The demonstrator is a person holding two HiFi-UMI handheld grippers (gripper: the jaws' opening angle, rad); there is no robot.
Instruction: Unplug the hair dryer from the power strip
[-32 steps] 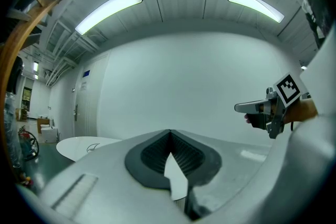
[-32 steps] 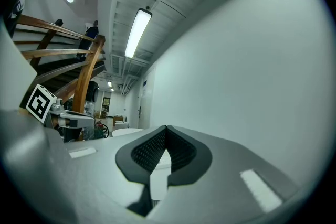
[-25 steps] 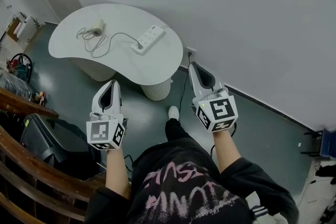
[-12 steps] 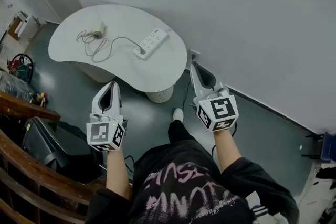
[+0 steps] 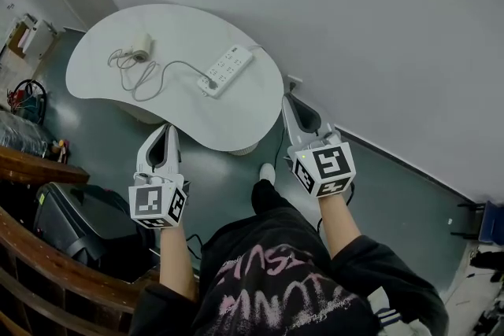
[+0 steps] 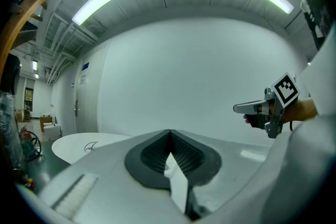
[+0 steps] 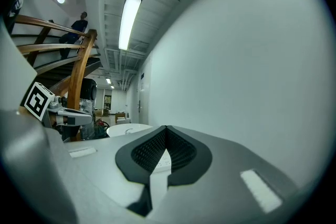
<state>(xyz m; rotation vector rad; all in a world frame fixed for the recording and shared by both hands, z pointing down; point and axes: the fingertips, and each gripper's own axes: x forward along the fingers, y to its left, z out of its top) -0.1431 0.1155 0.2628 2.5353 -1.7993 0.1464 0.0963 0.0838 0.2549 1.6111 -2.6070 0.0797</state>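
Now nearer the power strip (image 5: 227,70)

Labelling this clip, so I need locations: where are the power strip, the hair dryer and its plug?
power strip (image 5: 230,67): head view, middle of its white top.
hair dryer (image 5: 142,44): head view, its pale body.
plug (image 5: 210,82): head view, dark head at the strip's near end.

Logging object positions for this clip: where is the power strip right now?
In the head view, the power strip lies on the right part of the white table, near the wall, with the hair dryer to its left.
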